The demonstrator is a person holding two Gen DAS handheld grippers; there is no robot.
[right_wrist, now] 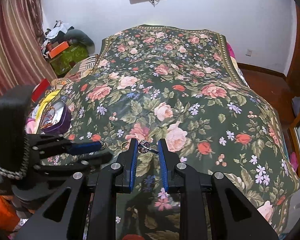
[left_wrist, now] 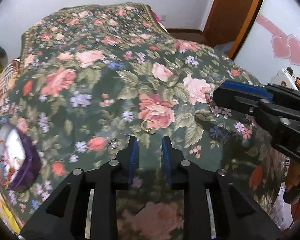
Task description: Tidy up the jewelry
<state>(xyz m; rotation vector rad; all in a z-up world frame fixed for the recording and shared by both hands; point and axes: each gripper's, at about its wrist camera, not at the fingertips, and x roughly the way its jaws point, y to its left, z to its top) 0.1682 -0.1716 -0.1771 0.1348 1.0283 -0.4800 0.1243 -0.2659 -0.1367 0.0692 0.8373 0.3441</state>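
Silver ring (right_wrist: 146, 147) with a rounded patterned head sits clamped between the blue ribbed pads of the right gripper (right_wrist: 147, 147), held at the fingertips just above the bedspread; a thin shiny band sticks out toward the right pad. In the left wrist view that gripper (left_wrist: 218, 95) comes in from 3 o'clock, black plastic body with a blue pad on top, and the ring itself is hidden there.

Gold ring (left_wrist: 147, 126), thin round band, lies flat on the floral bedspread (left_wrist: 90, 64) on the edge of a pink rose, just ahead of the left gripper (left_wrist: 150, 140) at 12 o'clock from its tips. Left jaws are apart with nothing between them, blue ridged pads facing each other over bare cloth. In the right wrist view the gold ring (right_wrist: 124, 144) peeks out just left of the right gripper's left finger, and the left gripper (right_wrist: 103, 150) reaches in from 9 o'clock, a small metallic piece at its upper tip, too small to tell what.

Purple jewelry box (left_wrist: 20, 160), round-cornered, soft-looking velvety wall, pale lining, sits at 8 o'clock on the bed edge; blurred. Right wrist view shows it (right_wrist: 58, 120) at 10 o'clock with thin gold and reddish chains inside.

Bedspread is dark green woven fabric, pink roses, lilac flowers, gold border. White wall (right_wrist: 190, 10) behind, striped curtain (right_wrist: 14, 40) at 10 o'clock.
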